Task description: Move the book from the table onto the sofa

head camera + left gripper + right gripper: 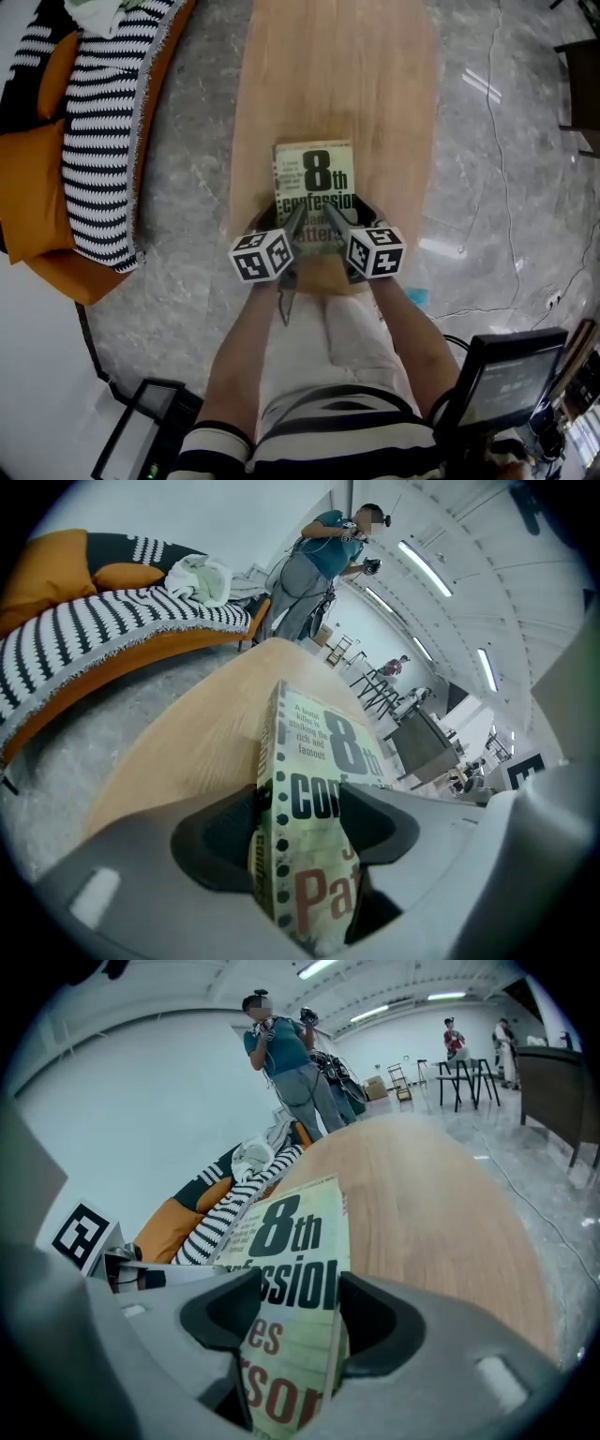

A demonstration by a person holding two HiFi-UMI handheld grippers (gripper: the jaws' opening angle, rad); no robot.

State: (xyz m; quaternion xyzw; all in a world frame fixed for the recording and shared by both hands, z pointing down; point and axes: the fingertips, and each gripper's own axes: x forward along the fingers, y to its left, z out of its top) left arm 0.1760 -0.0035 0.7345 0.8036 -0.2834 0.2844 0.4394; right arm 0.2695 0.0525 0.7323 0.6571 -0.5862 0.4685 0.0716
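A pale green paperback book (314, 178) with big black "8th" lettering is at the near end of the oval wooden table (328, 75). My left gripper (298, 227) is shut on the book's near left corner, and in the left gripper view its pads clamp the book (314, 757) over the spine. My right gripper (339, 225) is shut on the near right corner, where its dark pads press the book (295, 1241) on both faces. The near edge seems raised a little off the wood. The sofa (56, 187), orange with a black-and-white striped throw, lies to the left.
Grey marble floor surrounds the table. A monitor (511, 380) stands at the lower right and a dark case (141, 436) at the lower left. A dark chair (581, 84) sits at the far right. A person (286, 1054) stands beyond the table's far end; cables trail over the floor.
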